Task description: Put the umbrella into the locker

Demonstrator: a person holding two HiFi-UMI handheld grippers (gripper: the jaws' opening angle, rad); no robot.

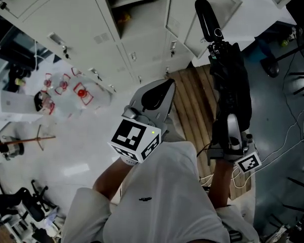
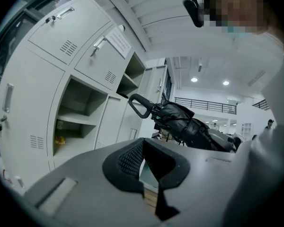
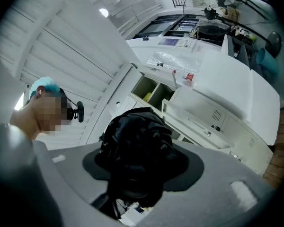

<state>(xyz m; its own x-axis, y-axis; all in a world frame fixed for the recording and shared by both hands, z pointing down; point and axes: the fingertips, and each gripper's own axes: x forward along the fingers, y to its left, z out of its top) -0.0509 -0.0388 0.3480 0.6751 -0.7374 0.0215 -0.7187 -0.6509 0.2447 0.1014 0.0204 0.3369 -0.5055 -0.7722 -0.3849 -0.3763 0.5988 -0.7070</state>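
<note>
Right gripper view: right gripper fingers pinch folded black umbrella, handle toward open locker. Left gripper empty, fingers pressed together.

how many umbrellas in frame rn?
1. A folded black umbrella is clamped in the jaws of the right gripper, with its handle toward the lockers. More could be hidden behind closed locker doors.

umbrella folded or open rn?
Folded. The umbrella is a tight black bundle clamped in the right gripper jaws, its handle pointing toward the lockers.
</note>
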